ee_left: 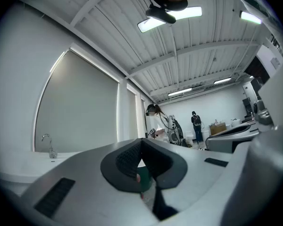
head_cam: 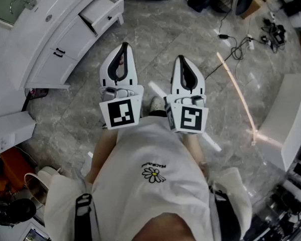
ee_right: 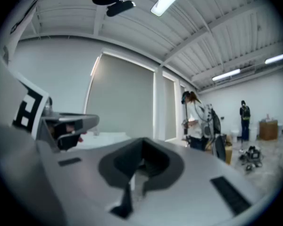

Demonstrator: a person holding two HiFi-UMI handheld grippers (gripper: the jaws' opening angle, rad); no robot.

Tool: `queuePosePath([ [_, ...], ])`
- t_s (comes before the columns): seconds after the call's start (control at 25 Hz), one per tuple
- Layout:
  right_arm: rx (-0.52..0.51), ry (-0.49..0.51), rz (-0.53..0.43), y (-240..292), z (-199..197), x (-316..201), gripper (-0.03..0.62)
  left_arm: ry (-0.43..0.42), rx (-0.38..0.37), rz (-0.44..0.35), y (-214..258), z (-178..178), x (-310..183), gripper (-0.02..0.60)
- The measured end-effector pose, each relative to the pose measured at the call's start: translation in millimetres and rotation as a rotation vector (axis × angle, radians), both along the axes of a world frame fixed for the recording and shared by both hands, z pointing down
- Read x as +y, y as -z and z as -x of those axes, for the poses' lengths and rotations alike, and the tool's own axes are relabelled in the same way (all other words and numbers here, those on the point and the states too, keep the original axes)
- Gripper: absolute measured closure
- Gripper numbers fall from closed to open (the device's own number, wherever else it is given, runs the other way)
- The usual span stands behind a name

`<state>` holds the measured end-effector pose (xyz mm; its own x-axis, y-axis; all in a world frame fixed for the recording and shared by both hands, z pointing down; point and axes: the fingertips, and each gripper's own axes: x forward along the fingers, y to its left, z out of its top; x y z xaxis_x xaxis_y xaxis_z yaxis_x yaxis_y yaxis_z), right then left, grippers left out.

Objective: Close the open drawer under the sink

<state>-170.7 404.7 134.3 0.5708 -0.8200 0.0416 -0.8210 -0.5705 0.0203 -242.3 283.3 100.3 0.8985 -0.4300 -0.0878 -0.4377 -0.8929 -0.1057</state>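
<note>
A: At the far end of the white vanity cabinet (head_cam: 72, 36), in the head view, the open drawer (head_cam: 104, 13) juts out over the marble floor (head_cam: 160, 34), with a dark pull (head_cam: 109, 18) on its front.
B: And the grippers?
A: Both are well short of the cabinet, out over the floor. The left gripper (head_cam: 123, 46) has its jaws together on nothing, and so does the right gripper (head_cam: 181, 59).
B: Left gripper view?
A: The pads meet at the tip with nothing between them. The faucet (ee_left: 48, 146) on the cabinet's top shows at far left. The drawer doesn't show.
B: Right gripper view?
A: Its jaws are closed and empty too. The left gripper sits on the cabinet side of it.
B: How will the drawer handle?
A: I'd judge it rigid, fairly light, and running on slides. It needs no grasp. Press closed tips on the front panel beside the pull, centred so it doesn't skew, and ease off before it slams.
</note>
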Motion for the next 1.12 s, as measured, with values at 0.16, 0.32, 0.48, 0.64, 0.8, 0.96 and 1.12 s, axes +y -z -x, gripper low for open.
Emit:
queuePosePath([
  [0.16,-0.014,-0.010,0.006,-1.2,-9.1,8.4,0.565,-0.007,0.015,-0.017,4.6,-7.3,9.1,0.561],
  [0.32,-0.012,-0.016,-0.018,1.3,-16.3,14.0,0.566,-0.007,0.019,-0.006,4.4,-14.2,15.6,0.561],
  [0.48,0.015,0.022,-0.042,3.2,-16.0,11.1,0.566,0.003,0.027,-0.006,5.1,-16.3,19.4,0.561],
  [0.64,-0.005,0.048,-0.043,-3.7,-17.7,12.2,0.565,0.021,0.006,-0.002,0.1,-20.3,18.4,0.561],
  [0.8,0.002,0.070,-0.071,-4.3,-24.3,12.8,0.565,0.046,0.065,0.007,5.6,-28.5,18.2,0.561],
  [0.96,-0.051,0.086,-0.072,-17.6,-24.4,17.1,0.565,0.056,0.081,-0.035,5.7,-31.3,23.6,0.561],
  [1.12,-0.015,0.093,-0.075,-17.7,-25.2,20.0,0.565,0.075,0.083,-0.086,7.4,-30.2,20.4,0.561],
])
